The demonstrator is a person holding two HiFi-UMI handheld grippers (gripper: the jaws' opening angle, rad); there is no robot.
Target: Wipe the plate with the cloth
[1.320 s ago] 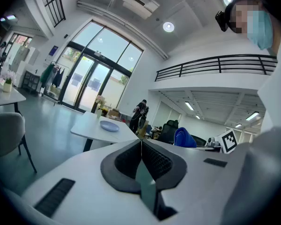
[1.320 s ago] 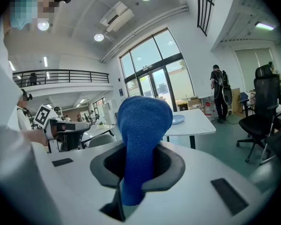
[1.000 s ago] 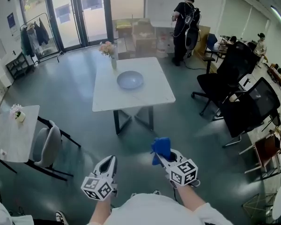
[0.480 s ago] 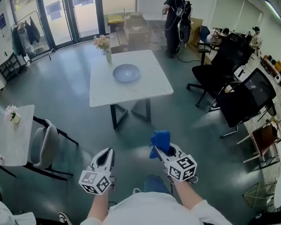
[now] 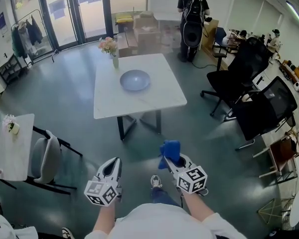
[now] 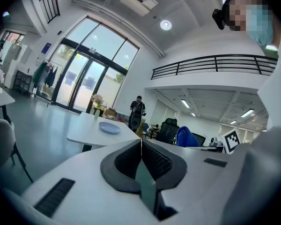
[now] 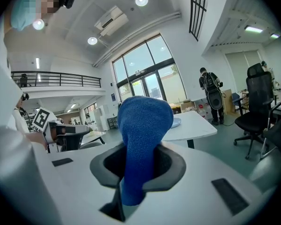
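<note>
A pale blue plate lies on the white square table some way ahead of me; it also shows small in the left gripper view, plate. My right gripper is shut on a blue cloth, which bulges up between its jaws as the cloth in the right gripper view. My left gripper is shut and holds nothing, its pads pressed together. Both grippers are held low in front of my body, well short of the table.
A vase of flowers stands at the table's far left corner. Black office chairs crowd the right side. A second white table with a grey chair stands at the left. A person with a backpack stands beyond the table.
The view has advanced toward the table, which now appears slightly nearer. Both grippers stay shut in front of me, the cloth still in the right one. The person at the back has turned away.
</note>
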